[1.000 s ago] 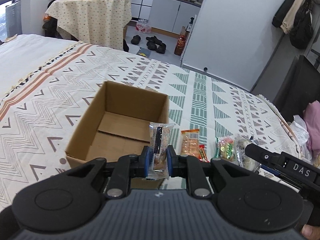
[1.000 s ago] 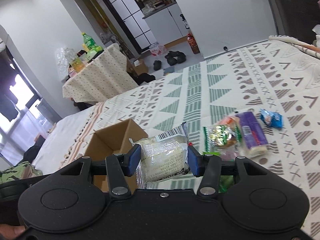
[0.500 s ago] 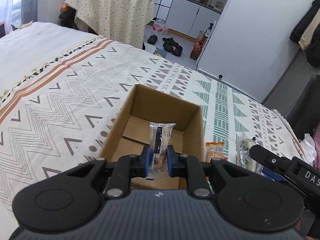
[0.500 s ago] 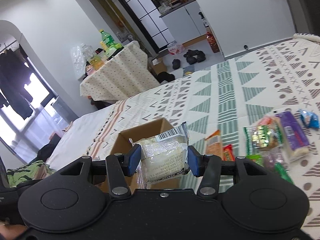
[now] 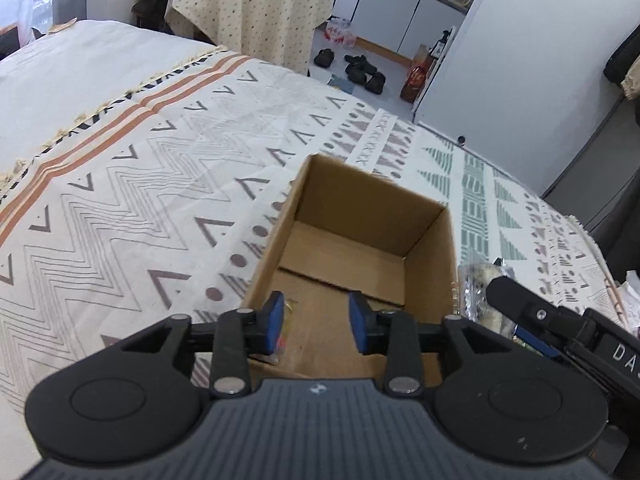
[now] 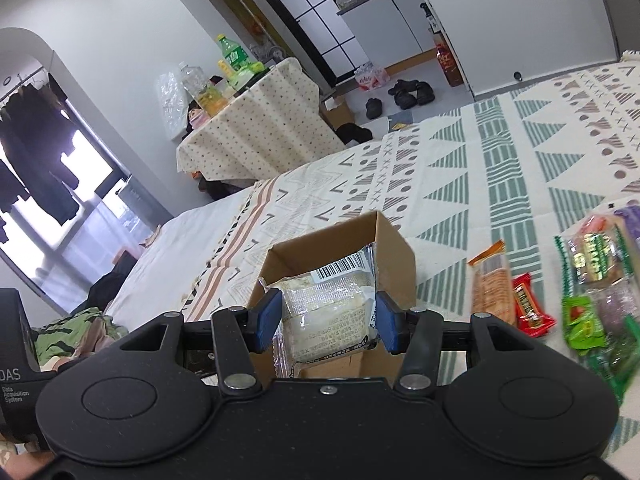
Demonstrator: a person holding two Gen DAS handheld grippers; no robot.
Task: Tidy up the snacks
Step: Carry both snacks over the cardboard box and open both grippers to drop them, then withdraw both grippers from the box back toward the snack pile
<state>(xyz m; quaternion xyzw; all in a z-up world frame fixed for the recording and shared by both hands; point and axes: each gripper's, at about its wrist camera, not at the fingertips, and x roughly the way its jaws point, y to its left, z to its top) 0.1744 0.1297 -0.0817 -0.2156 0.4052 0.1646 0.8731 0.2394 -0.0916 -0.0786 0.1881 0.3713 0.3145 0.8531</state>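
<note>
your left gripper hangs over the near edge of the cardboard box. its blue pads stand apart at a moderate gap, having just been opening, and nothing is pressed between them. a clear snack wrapper shows just inside the left pad, low against the box's near wall; contact with the pad cannot be judged. the rest of the box floor is bare cardboard.

your right gripper is clamped on a pale wrapped snack, both pads tight against its sides, barcode end up and tilted. it sits in front of the same cardboard box, at the near rim; whether the pack is over the opening cannot be told.

to the right of the box on the patterned bedspread lie the unsorted snacks: an orange cracker pack, a small red bar just beside it, then green packets, blurred.

farther back, a cloth-covered table carries bottles, and dark shoes lie on the floor.
</note>
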